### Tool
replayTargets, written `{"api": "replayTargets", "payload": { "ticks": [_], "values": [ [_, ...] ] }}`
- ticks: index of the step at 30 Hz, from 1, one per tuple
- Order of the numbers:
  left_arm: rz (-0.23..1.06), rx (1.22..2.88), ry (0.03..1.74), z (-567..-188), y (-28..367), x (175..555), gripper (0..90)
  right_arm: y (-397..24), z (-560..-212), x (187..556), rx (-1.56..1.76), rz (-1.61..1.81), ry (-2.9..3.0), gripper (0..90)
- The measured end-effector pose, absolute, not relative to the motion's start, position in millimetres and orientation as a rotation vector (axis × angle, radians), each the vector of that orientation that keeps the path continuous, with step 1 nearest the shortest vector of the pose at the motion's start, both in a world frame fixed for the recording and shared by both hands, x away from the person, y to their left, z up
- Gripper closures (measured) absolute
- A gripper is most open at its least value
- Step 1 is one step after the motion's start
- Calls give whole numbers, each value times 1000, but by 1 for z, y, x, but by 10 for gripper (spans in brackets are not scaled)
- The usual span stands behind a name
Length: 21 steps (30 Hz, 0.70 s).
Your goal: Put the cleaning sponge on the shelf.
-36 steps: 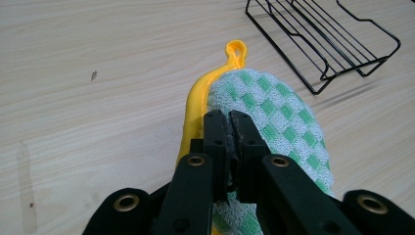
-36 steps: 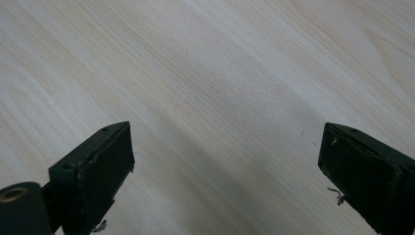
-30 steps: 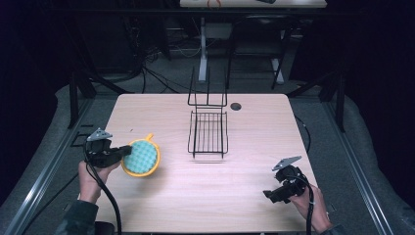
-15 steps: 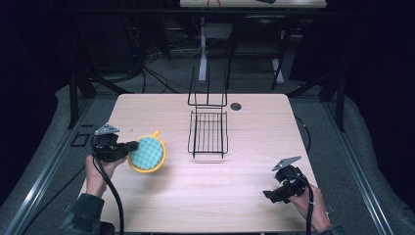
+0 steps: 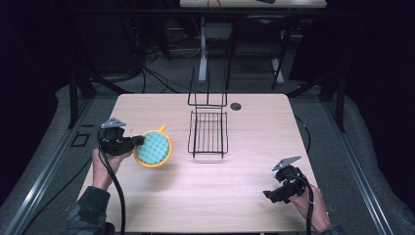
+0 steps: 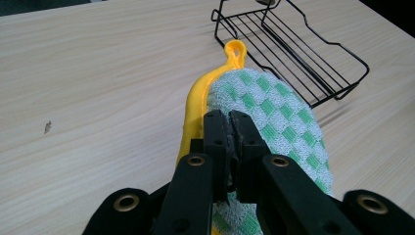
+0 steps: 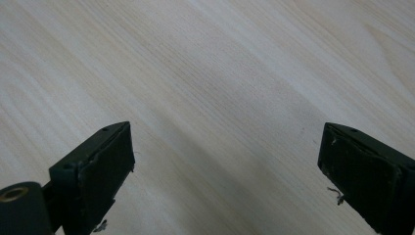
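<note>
Left tongs (image 5: 138, 142) clamped on scrubber (image 5: 153, 148) edge; right tongs (image 7: 225, 171) apart, idle. Keep grip firm, carry level toward rack (image 5: 208, 132).

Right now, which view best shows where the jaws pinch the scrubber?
The left gripper view: the jaws close on the scrubber's edge beside its yellow rim. The high view shows it small, held clear of the wire rack.
</note>
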<state>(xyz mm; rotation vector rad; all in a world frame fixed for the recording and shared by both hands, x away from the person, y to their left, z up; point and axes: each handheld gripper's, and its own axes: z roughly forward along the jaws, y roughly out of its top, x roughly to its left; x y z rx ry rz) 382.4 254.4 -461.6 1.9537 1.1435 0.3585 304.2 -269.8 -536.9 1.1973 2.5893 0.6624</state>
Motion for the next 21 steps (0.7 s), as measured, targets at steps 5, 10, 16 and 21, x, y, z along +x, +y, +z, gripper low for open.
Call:
{"api": "replayTargets", "payload": {
  "ticks": [5, 10, 16, 21],
  "values": [
    [365, 1934, 1135, -458, 252, 385, 868, -270, -536, 303, 1182, 654, 2588, 58],
    [350, 1945, 1130, -460, 248, 390, 868, -270, -537, 303, 1200, 654, 2589, 58],
    [353, 1942, 1114, -458, 242, 390, 868, -268, -536, 301, 1174, 649, 2584, 58],
    [335, 1932, 1107, -456, 239, 393, 868, -269, -536, 301, 1182, 643, 2581, 74]
  ]
}}
